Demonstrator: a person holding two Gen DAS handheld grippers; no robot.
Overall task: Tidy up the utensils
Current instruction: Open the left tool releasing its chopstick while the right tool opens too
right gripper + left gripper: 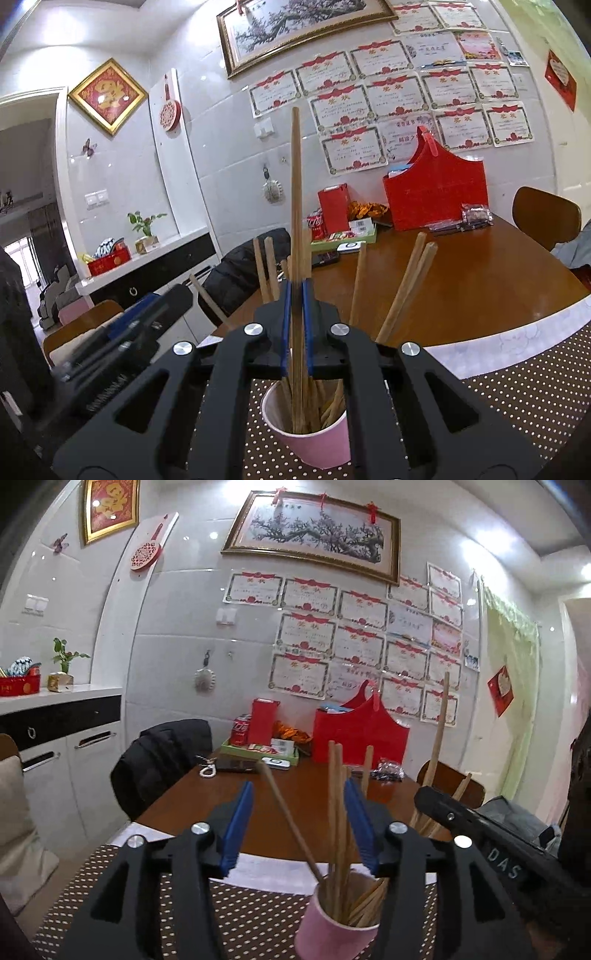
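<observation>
A pink paper cup [334,928] stands on a brown dotted placemat [251,912] and holds several wooden chopsticks [338,812] leaning in different directions. My left gripper [299,805] is open, and its blue pads stand on either side of the chopsticks above the cup. The right gripper shows at the right edge of the left wrist view [480,830]. In the right wrist view my right gripper [296,295] is shut on one upright chopstick [295,192] whose lower end is inside the cup [314,435]. The left gripper [140,325] shows at the left of that view.
The placemat [517,398] lies at the near edge of a brown wooden table [480,288]. At the far side stand a red gift bag [436,192], a red box [334,206], a cola can [241,729] and a green tray [258,753]. A chair with a black jacket [162,760] stands at the left.
</observation>
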